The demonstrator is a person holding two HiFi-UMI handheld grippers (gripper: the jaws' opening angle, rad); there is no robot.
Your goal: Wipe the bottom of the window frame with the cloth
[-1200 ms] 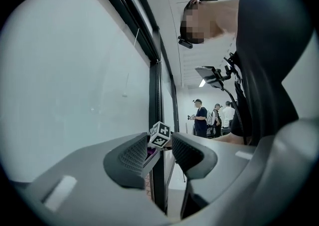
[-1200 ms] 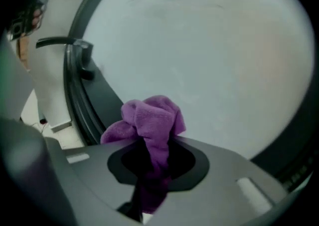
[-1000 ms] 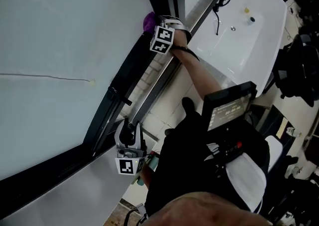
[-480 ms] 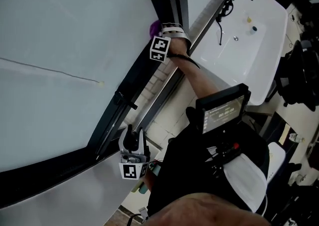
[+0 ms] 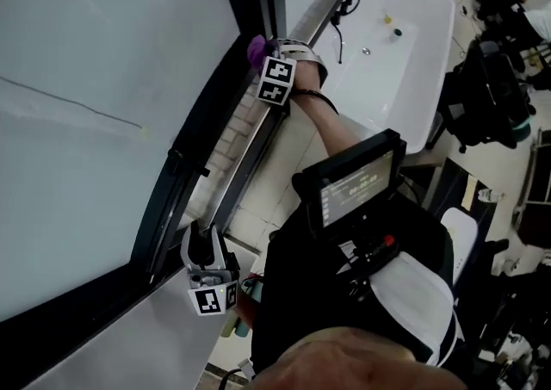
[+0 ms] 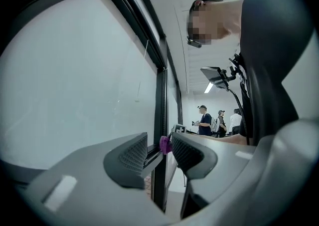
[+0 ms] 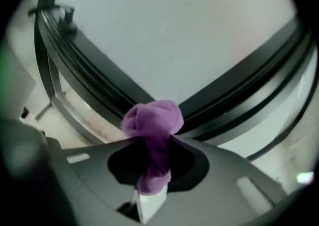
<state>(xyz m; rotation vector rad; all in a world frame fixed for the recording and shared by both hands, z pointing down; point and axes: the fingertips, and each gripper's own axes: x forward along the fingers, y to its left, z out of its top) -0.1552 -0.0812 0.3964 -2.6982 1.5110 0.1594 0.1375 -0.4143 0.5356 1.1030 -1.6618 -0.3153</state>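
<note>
the purple cloth (image 7: 152, 120) was pinched fast between the closed jaws of the right gripper (image 7: 158, 142), its bunched head sticking out past the tips and pressed against the dark frame (image 7: 99, 78) where the bottom rail met an upright bar. in the head view the same gripper (image 5: 263, 59) was reached far out along the window, just beside the corner of the frame (image 5: 211, 121), with the cloth (image 5: 256, 50) touching it and the sink (image 5: 387, 78) off to the side. the left gripper (image 5: 205, 242) sat near the other end of the rail, close to the person's body, well apart from the cloth; its own view showed the jaws (image 6: 159, 152) a narrow way apart with nothing between them, only the cloth (image 6: 165, 143) far off down the rail. it seemed to take no part in the wiping. as a judgement, the wipe was under way, with the cloth in contact at the far end of the bottom rail. how much of the rail had been covered could not be told: no streak, damp mark or dust line showed on the dark metal. the long stretch of rail between the two grippers may well have been left to wipe, along with its grooves.
</note>
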